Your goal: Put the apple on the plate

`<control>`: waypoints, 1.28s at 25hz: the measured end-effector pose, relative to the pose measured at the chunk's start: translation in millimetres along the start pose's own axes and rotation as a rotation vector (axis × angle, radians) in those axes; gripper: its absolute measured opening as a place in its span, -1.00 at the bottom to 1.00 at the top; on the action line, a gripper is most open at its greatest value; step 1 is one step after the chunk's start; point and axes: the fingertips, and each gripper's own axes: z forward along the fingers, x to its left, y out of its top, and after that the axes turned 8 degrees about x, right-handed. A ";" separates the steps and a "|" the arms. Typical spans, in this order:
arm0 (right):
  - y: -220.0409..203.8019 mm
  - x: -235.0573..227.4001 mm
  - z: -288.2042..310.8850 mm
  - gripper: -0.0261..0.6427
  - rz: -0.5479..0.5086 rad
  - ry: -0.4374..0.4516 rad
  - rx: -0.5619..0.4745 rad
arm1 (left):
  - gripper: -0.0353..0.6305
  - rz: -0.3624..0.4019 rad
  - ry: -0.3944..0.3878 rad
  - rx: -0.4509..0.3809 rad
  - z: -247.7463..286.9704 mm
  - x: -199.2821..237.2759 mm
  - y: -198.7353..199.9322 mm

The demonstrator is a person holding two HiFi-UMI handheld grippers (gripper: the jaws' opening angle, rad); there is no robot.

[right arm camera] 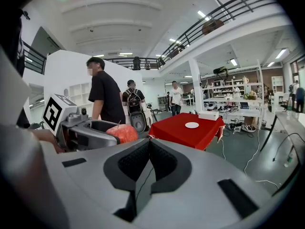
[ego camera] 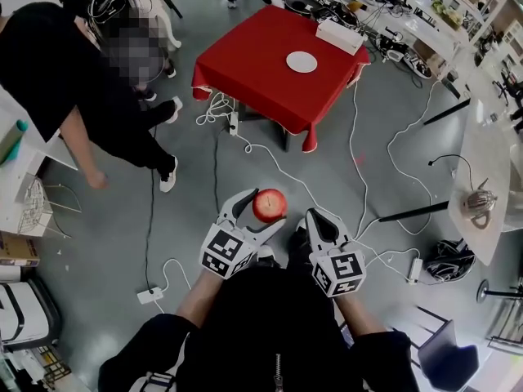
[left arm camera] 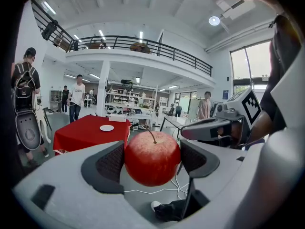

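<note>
1. Your left gripper (ego camera: 263, 208): jaws pinching the apple (left arm camera: 152, 157), one pad on each side, stem up. Apple is held in the air over the grey floor (ego camera: 114, 227), close in at your 12 o'clock.
2. Your right gripper (right arm camera: 148, 163): jaws pressed together, nothing betw. them. Sits just beside the left gripper, at its 3 o'clock.
3. Plate (ego camera: 301, 61): white, on the red table (ego camera: 245, 64), well apart from the apple, further out at 12 o'clock.
4. White box (ego camera: 339, 35): same table, at the plate's 2 o'clock, near the edge.
5. Person in black (ego camera: 49, 64): at your 10 o'clock.
6. Cables (ego camera: 270, 158): white, trailing on the floor betw. table and grippers.
</note>
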 end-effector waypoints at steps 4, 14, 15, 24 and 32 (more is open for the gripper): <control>-1.0 -1.9 -0.4 -0.89 0.000 0.000 0.001 | 0.23 0.001 0.002 0.005 1.8 -0.9 -0.7; -2.9 -4.9 3.3 -0.89 0.009 0.003 0.012 | 0.23 -0.014 0.000 0.009 4.7 2.3 -2.7; -3.3 -5.3 3.5 -0.89 0.010 0.004 0.013 | 0.23 -0.016 0.000 0.009 5.3 1.9 -2.4; 1.7 -19.6 8.7 -0.89 0.027 -0.003 0.018 | 0.23 -0.021 -0.008 0.013 21.7 11.1 6.1; 7.9 -49.3 19.5 -0.89 0.042 0.009 0.023 | 0.23 -0.024 -0.003 0.026 49.9 14.7 19.8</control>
